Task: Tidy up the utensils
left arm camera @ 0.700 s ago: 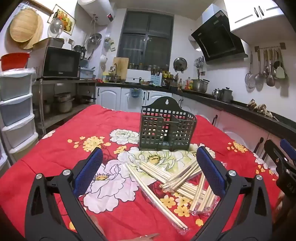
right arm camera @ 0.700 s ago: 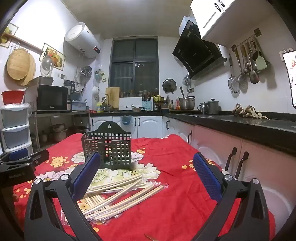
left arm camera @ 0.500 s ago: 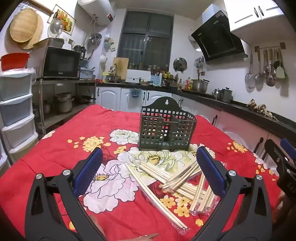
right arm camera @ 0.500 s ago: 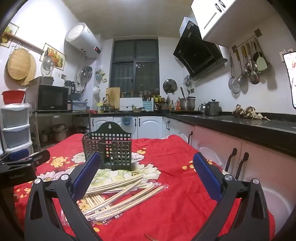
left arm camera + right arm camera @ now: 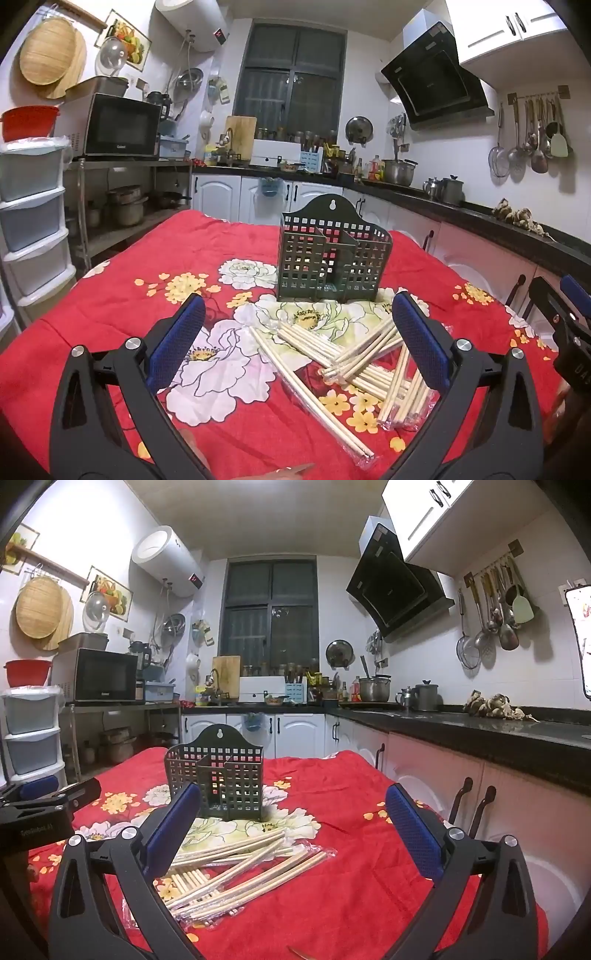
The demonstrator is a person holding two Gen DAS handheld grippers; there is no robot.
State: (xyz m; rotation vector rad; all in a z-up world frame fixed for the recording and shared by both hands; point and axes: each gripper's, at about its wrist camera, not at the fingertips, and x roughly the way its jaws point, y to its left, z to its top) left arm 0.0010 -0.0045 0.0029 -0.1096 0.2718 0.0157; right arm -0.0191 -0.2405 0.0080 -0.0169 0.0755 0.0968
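A dark green slotted utensil holder [image 5: 330, 258] [image 5: 218, 779] stands upright on the red flowered tablecloth [image 5: 110, 295] [image 5: 351, 797]. In front of it lie several packs of pale wooden chopsticks in clear wrappers [image 5: 354, 358] [image 5: 236, 867], piled loosely and crossing each other. My left gripper [image 5: 297, 339] hovers open just short of the pile, blue pads wide apart, nothing between them. My right gripper [image 5: 293, 829] is open too, held level above the pile's right side. Each gripper shows at the edge of the other's view: the right one [image 5: 565, 325], the left one [image 5: 40, 805].
Kitchen counters with pots [image 5: 373, 688] run along the back and right. Stacked plastic drawers [image 5: 33, 221] and a shelf with a microwave [image 5: 118, 125] stand left of the table. A person's fingertip [image 5: 192, 446] shows at the bottom edge of the left wrist view.
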